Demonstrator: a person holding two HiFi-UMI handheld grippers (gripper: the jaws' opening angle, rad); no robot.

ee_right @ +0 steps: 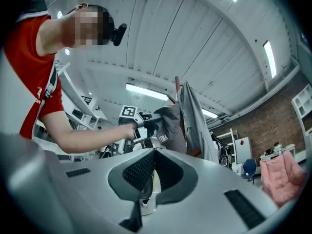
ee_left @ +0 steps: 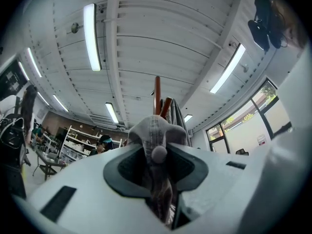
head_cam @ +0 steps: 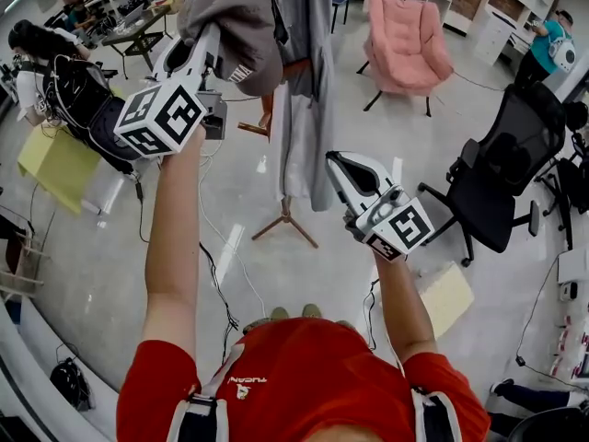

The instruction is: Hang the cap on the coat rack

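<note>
The grey cap (head_cam: 241, 21) hangs high against the top of the coat rack (head_cam: 285, 221), next to a grey coat (head_cam: 306, 90) that drapes over the rack's pole. My left gripper (head_cam: 210, 35) is raised to the rack and shut on the cap's fabric. In the left gripper view the cap (ee_left: 156, 130), with its top button, fills the jaws of the left gripper (ee_left: 159, 156), and the rack's wooden tips (ee_left: 158, 94) stand just behind it. My right gripper (head_cam: 346, 168) is lower, to the right of the coat, shut and empty. The right gripper view shows the right gripper (ee_right: 153, 153), the cap (ee_right: 170, 126) and the coat (ee_right: 195, 115).
A pink armchair (head_cam: 410, 44) stands behind the rack, a black office chair (head_cam: 502, 187) to its right. Cables (head_cam: 217, 285) run over the floor by the rack's legs. Black bags (head_cam: 78, 99) and a yellow sheet (head_cam: 55, 164) lie at the left.
</note>
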